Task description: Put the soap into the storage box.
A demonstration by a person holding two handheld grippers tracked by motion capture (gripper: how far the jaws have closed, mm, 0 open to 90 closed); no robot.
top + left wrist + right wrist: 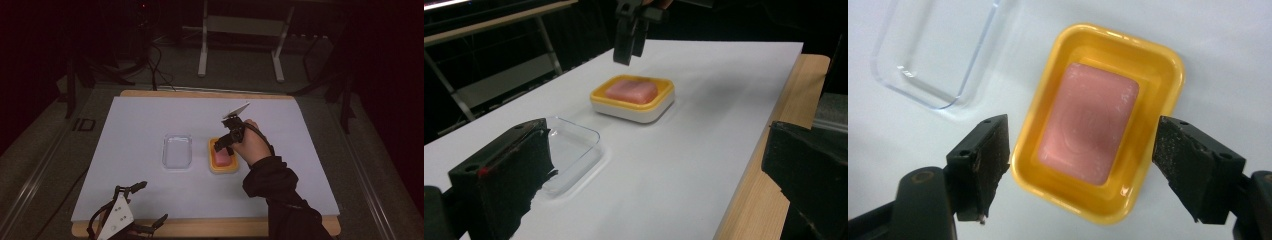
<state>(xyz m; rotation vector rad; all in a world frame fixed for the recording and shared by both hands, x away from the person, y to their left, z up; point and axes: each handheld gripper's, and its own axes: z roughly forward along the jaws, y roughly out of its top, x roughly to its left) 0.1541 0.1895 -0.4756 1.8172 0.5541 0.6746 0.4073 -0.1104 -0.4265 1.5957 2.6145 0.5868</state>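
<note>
Right gripper view: right tongs wide open, empty, above pink soap in yellow dish; centre, descend straight; left tongs open, idle.

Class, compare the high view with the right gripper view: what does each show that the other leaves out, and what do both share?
High view alone: the left gripper resting at the table's near edge, the person's hand, and the metal frame beyond the table.
Right gripper view alone: pale scuffs on the pink soap.
Shared: soap, yellow dish, clear lid, white sheet.
</note>
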